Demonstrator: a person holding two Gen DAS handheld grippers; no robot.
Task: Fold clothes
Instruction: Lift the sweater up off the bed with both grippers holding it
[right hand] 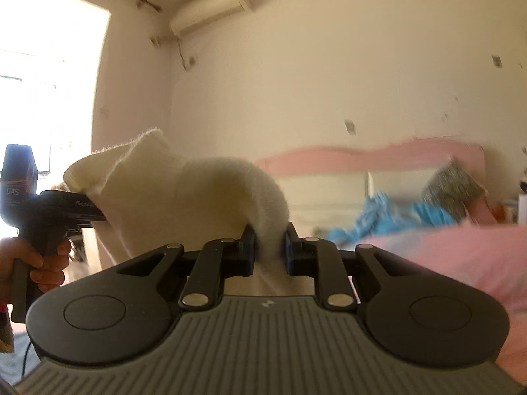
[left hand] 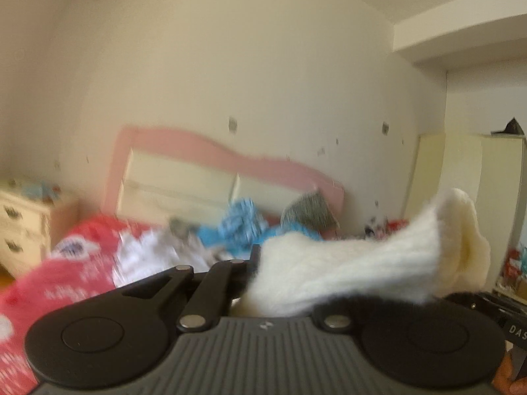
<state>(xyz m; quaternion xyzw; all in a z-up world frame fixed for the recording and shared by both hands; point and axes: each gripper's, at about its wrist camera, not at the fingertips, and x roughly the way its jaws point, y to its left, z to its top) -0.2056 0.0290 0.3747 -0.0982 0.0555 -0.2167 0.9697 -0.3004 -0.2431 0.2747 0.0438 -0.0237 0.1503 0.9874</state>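
Knitwear fills the space ahead of both your tools: a cream knitted garment (right hand: 184,197) is stretched in the air between them, above the bed (right hand: 461,253). Your right hand-held gripper (right hand: 268,247) has its jaws closed on a bunched fold of it, the cloth rising from between the blue pads and arching off to its left. There your left hand-held gripper (right hand: 89,212), gripped by your hand (right hand: 46,256), meets the garment's far end. In the left wrist view the fabric covers that tool's right finger, so you cannot tell how far it is closed. Beyond, blue clothing (left hand: 243,227) lies before the pink headboard (left hand: 210,151).
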